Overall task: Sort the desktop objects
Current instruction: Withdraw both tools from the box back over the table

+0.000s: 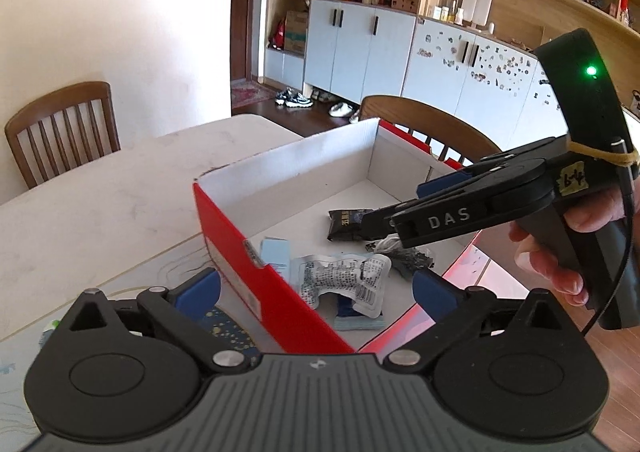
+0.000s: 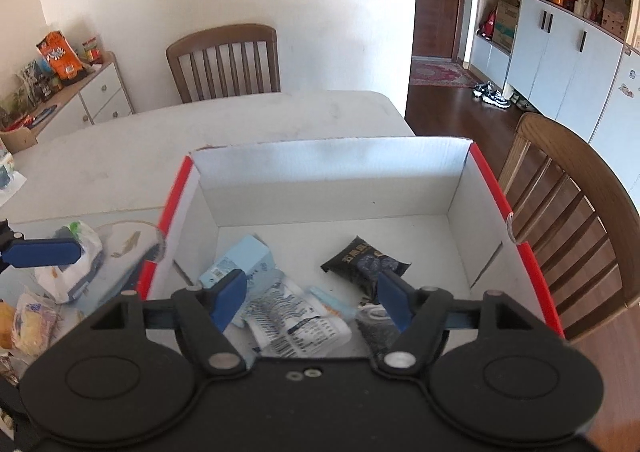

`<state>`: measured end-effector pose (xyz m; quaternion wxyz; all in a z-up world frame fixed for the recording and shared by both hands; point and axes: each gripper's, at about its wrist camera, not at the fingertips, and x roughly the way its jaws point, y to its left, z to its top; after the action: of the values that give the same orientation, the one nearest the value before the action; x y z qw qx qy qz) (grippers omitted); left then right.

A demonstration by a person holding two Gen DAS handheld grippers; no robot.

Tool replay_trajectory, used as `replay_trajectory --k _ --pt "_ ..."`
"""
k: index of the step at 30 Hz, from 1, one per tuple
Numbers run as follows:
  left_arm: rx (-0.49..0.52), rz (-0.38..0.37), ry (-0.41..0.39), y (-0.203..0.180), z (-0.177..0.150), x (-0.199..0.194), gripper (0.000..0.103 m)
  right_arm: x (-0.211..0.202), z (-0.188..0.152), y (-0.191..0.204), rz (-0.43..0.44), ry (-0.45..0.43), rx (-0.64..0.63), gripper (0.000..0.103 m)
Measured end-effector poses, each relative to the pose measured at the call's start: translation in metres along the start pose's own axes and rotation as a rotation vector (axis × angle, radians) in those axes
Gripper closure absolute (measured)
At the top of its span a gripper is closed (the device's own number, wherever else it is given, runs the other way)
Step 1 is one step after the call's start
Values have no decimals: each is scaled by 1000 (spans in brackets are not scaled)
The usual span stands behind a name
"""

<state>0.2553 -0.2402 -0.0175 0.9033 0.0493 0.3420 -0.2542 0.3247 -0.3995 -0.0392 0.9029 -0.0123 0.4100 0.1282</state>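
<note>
Packets (image 2: 296, 322) crowd red box (image 2: 332, 168) (white-lined) — right gripper (image 2: 312, 302) fingers spread above.

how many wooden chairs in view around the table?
2. One chair stands at the table's far side against the white wall; the other chair is just beyond the red box, on its right side. Others may be outside the frame.

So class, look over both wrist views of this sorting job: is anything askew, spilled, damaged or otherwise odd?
Nothing looks spilled or broken. The white printed pouch in the red box is crumpled and curled, lying over the light blue carton. Several packets remain on the table outside the box, left of it.
</note>
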Motion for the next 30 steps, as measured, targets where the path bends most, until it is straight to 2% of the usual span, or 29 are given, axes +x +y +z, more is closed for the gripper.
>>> replay_trajectory --k 12,20,30 --pt "8 1 -77 23 -22 -51 0 -35 -18 45 2 -48 18 28" --pt "6 -11 -85 37 -42 -81 0 -52 -28 85 14 -78 0 28" --pt "10 26 -123 61 -69 -118 0 -67 -36 129 55 -102 -5 28"
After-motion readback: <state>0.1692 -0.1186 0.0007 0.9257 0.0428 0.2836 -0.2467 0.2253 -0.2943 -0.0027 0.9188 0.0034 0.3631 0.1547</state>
